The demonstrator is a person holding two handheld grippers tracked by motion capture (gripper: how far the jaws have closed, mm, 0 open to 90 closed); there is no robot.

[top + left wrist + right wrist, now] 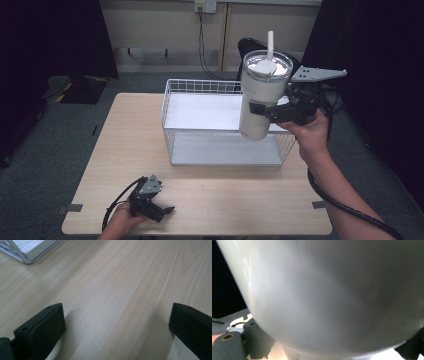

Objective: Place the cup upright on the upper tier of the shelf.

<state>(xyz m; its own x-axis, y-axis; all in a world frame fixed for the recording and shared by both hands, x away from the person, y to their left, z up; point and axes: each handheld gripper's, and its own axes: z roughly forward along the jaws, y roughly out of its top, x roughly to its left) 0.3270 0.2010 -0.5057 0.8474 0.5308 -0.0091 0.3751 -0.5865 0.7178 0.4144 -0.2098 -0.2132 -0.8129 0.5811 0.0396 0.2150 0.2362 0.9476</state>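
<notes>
The right gripper (265, 111) clamps a white tumbler (261, 97) around its middle, holding it upright in the air over the wire basket (172, 137), toward the basket's 3 o'clock end. A straw (270, 46) stands out of the tumbler's clear lid. The left gripper (162, 212) rests on the tabletop (125, 150) near its 7 o'clock corner, jaws parted, well apart from the basket.

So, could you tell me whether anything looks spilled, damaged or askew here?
Nothing stands out: the tumbler is held nearly upright by the right gripper above the wire basket, lid and straw on, no spill.
</notes>
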